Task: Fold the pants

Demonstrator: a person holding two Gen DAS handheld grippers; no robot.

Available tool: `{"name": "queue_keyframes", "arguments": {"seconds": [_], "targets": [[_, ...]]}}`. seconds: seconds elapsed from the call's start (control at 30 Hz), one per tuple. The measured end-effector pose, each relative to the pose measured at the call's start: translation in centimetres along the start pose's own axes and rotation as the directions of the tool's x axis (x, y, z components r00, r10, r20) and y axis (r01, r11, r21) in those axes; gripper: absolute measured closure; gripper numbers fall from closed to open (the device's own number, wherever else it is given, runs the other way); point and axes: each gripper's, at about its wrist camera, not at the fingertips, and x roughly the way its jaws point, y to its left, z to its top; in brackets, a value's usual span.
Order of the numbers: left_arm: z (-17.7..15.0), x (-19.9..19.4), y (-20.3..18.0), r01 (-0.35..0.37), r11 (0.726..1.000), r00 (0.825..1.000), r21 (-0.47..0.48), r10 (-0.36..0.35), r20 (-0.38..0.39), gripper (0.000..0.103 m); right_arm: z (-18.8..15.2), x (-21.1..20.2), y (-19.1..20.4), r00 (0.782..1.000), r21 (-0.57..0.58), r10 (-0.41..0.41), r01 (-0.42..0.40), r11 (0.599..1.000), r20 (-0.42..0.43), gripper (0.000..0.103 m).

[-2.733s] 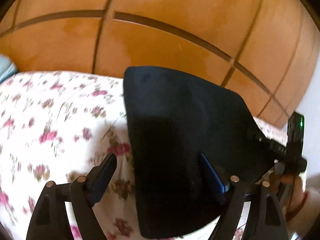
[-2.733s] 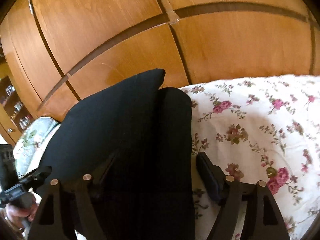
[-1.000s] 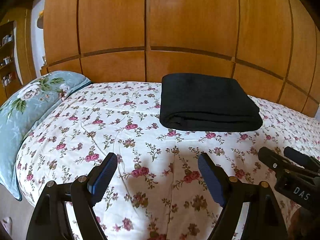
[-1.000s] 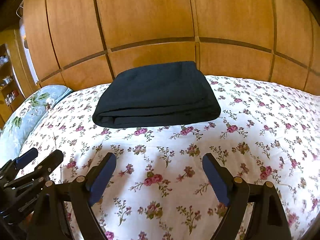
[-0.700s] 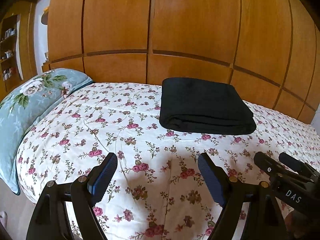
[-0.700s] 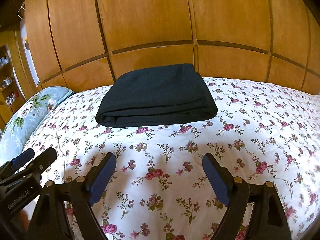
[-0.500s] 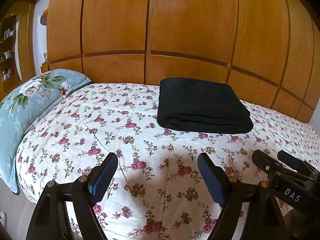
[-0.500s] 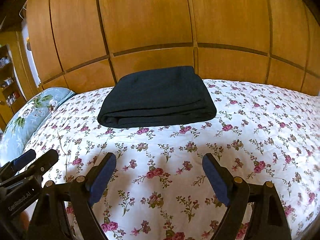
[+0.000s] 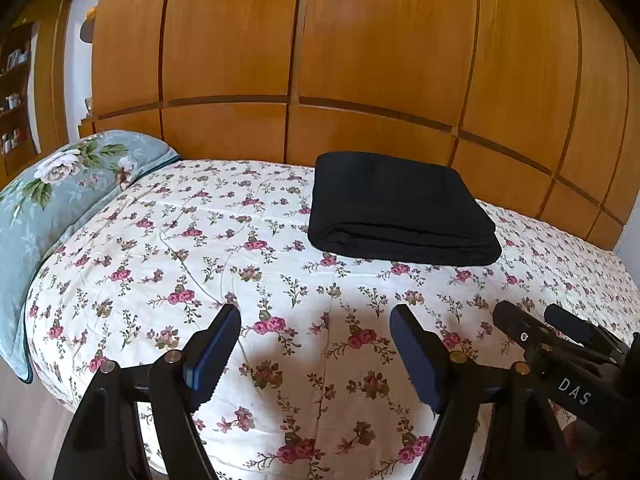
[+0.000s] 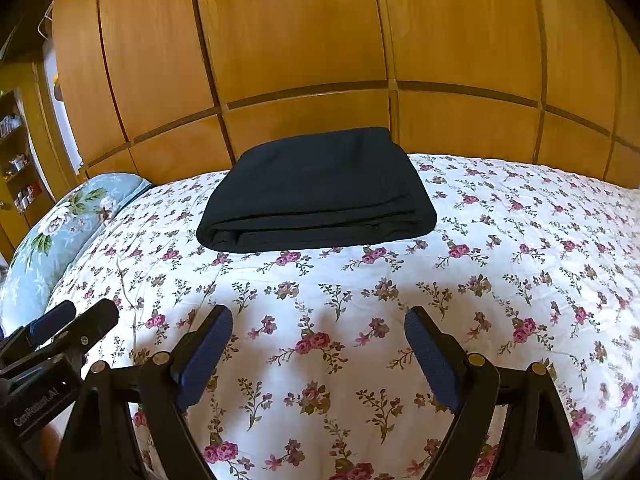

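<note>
Folded black pants (image 9: 400, 208) lying flat at the far edge of the bed (image 9: 200, 264), right up against the wooden panelled wall (image 9: 360, 60), thick fold edge facing the near side. Well apart from both tools. Wide stretch of bare floral bedspread between the pants and the near edge, open to either side too.

Left tool (image 9: 314, 344) over the near edge, jaws easing inward yet wide apart, nothing between them but bedspread below. Right tool (image 10: 318, 340) likewise near the front edge, spread wide and pinching nothing.

From the left wrist view: right tool (image 9: 560, 344) poking in at the lower right, just beside, lettering "DAS" on its body. Also the left end of the bed rounding off, with floor showing below that corner. From the right wrist view: left tool (image 10: 60, 328) at the lower left, and far more of the bed's right side, running clear to the far right corner.

Blue floral pillow (image 9: 60, 200) propped along the left edge, well apart from the pants. Shelves (image 10: 16, 152) with small items beyond it, too small to make out. Nothing lying between the tools and the pants.
</note>
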Motion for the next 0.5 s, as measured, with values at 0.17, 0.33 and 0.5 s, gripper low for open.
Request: {"name": "queue_keyframes", "arguments": {"seconds": [0.17, 0.33, 0.5], "targets": [[-0.21, 0.41, 0.03, 0.001, 1.0, 1.0, -0.004, -0.001, -0.02, 0.025, -0.11, 0.12, 0.08, 1.0, 0.001, -0.001, 0.001, 1.0, -0.007, 0.015], [-0.35, 0.53, 0.01, 0.002, 1.0, 1.0, -0.002, -0.002, -0.024, 0.025, -0.19, 0.3, 0.03, 1.0, 0.008, -0.001, 0.001, 1.0, -0.013, 0.015], [-0.42, 0.59, 0.01, 0.003, 1.0, 1.0, -0.002, -0.003, -0.029, 0.026, -0.24, 0.4, 0.0, 1.0, 0.007, 0.0, 0.0, 1.0, -0.016, 0.015]]}}
